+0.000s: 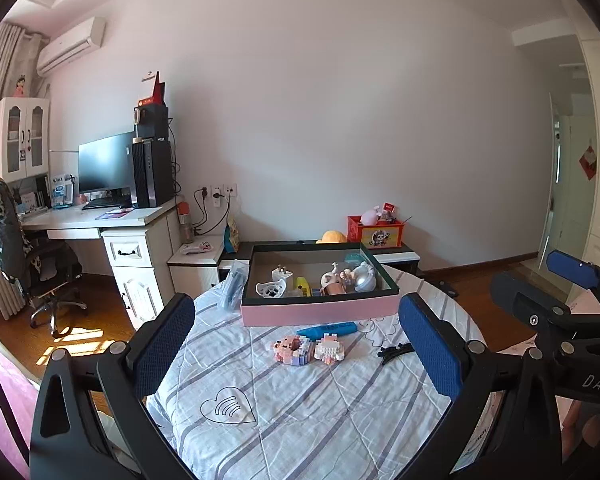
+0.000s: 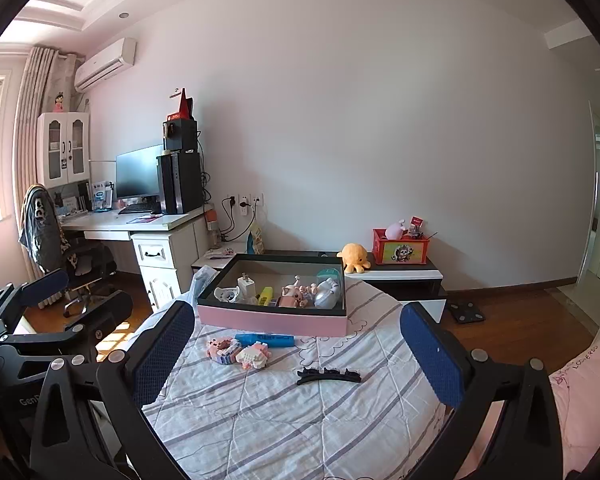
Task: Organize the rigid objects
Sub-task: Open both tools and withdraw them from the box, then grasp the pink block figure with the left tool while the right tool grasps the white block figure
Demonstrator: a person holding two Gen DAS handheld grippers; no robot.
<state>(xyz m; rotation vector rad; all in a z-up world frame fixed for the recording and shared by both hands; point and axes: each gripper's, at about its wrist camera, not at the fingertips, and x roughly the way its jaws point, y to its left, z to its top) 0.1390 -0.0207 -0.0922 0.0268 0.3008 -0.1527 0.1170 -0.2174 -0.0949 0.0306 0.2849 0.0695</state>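
**Both tongs spread wide above the bed, toys waiting before the box**

The left tongs point(image 1: 296, 356) are spread wide, with nothing between the blue pads. The right tongs point(image 2: 298, 364) are spread wide too and hold nothing. Both hang above the striped bedspread point(image 2: 284, 432).

Nearest on the bedspread lies a black hair clip point(image 2: 329, 376), toward the right side. A little farther, two small brick-built toys point(image 2: 240, 353) lie side by side and touch each other. Just behind them lies a blue marker point(image 2: 265, 339), close to the front wall of the box.

The pink box point(image 2: 272, 320) with a dark rim stands farther on the bed. Inside it are a white charger plug point(image 2: 245, 284), a yellow tube point(image 2: 265, 295), a small pig figure point(image 2: 291, 295) and a silver ball-shaped toy point(image 2: 327, 295).

Behind the bed, a low cabinet point(image 2: 400, 274) carries an orange octopus plush point(image 2: 354, 257) and a red crate point(image 2: 400, 252).
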